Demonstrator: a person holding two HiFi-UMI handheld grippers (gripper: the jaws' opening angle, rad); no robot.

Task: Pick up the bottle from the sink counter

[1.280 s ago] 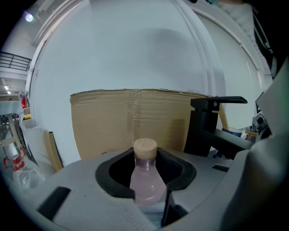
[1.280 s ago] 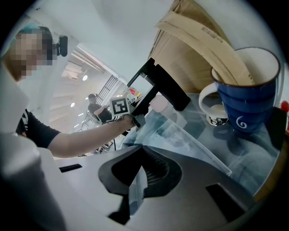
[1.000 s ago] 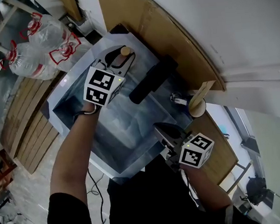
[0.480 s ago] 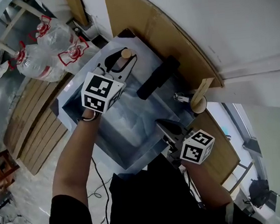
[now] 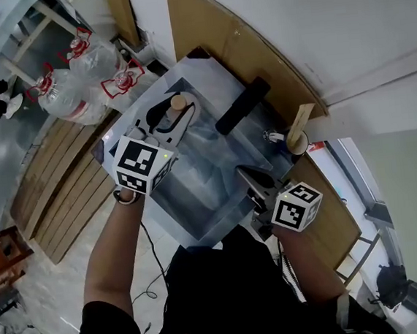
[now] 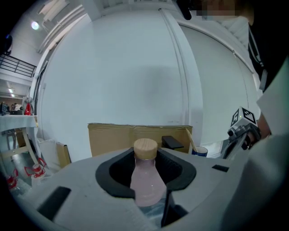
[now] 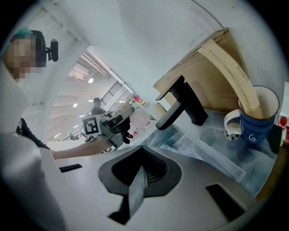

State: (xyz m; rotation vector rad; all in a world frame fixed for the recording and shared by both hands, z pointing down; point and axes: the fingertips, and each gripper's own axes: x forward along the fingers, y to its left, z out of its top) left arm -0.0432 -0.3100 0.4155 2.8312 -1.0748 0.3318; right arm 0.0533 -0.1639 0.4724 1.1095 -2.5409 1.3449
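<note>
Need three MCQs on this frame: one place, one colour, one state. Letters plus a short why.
1. Where does the blue mug stand?
A) in the sink basin
B) on the counter beside the black faucet
C) on the floor

2. What colour is the cap of the bottle?
A) red
B) black
C) light wood

3. What state is the left gripper in?
A) open, empty
B) shut on the bottle
C) shut on the mug

Answers:
1 B, the right gripper view shows it next to the faucet's base.
2 C, a tan wooden cap tops the pink bottle.
3 B, both jaws press on the bottle's sides.
</note>
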